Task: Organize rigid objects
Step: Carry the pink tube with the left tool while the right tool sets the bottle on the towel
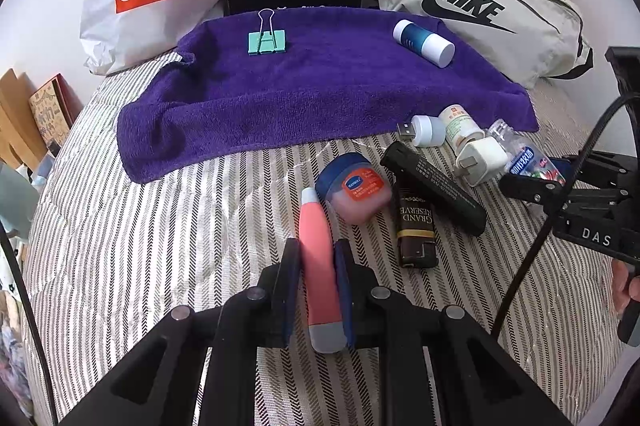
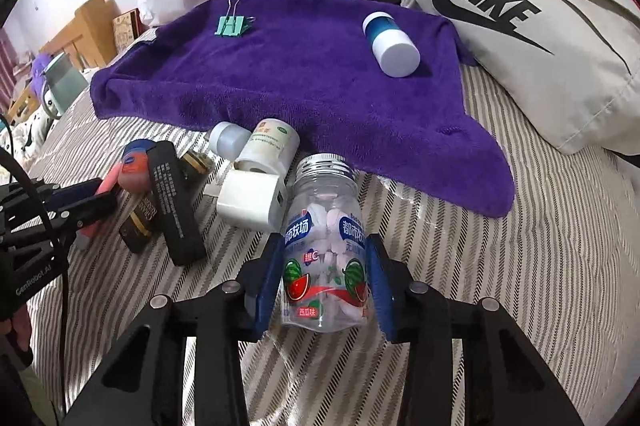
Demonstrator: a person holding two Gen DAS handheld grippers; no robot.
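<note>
Purple towel (image 1: 320, 93) spreads across a striped bedspread (image 1: 140, 246), carrying a green binder clip (image 1: 267, 41) toward its left and a blue-and-white bottle (image 1: 424, 42) lying on its side toward its right. Nearer the cameras, on the stripes, the left gripper (image 1: 318, 290) is clamped on a pink tube (image 1: 320, 274) that lies flat, its tip near a small jar with an orange label (image 1: 354, 187). Beside the jar lie a dark lighter (image 1: 416, 230) and a long black case (image 1: 434, 181); further right, a white charger plug (image 2: 252, 203) sits below two small white bottles (image 2: 256, 143). At far right, the right gripper (image 2: 324, 286) has its blue pads pressed on the sides of a clear candy bottle (image 2: 324, 250) lying just off the towel's edge.
</note>
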